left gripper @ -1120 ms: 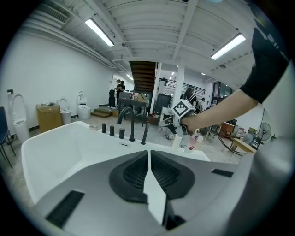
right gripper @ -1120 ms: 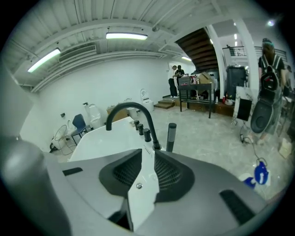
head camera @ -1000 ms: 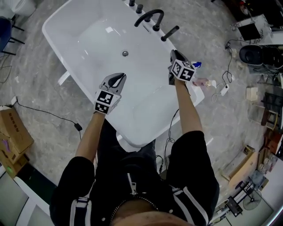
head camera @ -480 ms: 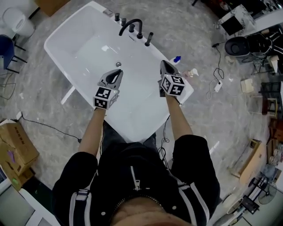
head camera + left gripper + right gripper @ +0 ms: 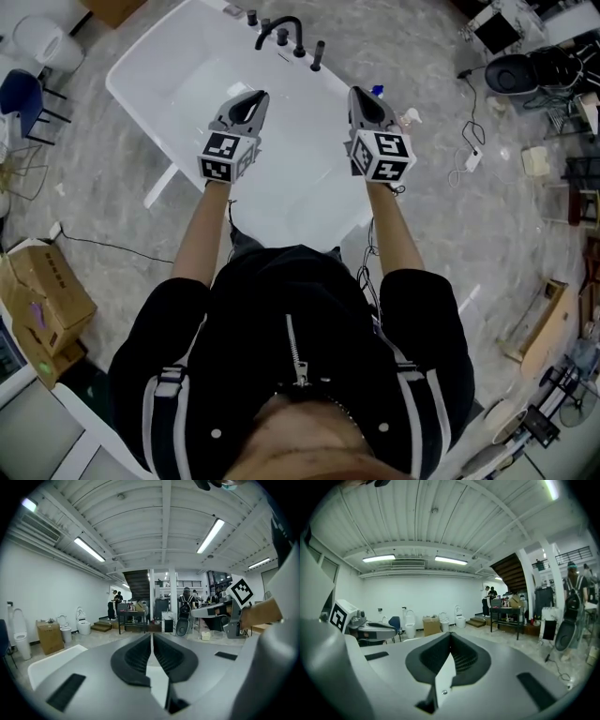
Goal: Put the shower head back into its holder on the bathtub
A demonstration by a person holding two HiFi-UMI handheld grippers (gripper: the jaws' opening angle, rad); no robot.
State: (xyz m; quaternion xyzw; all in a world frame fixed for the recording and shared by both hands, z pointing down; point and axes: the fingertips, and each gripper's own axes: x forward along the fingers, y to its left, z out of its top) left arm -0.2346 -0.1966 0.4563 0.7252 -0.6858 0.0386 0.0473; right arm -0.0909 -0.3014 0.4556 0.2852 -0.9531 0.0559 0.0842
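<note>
Left tongs [image 5: 251, 101]: fully closed, empty, over the bathtub [image 5: 141, 94].
Right tongs [image 5: 364, 99]: just closing, now together, nothing between.

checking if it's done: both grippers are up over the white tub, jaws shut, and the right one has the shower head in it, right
Not quite: the right gripper is empty. Its jaws have just been closing, with nothing between them, as the right gripper view shows. The shower head stands by the faucet on the tub rim. The rest holds.
</note>
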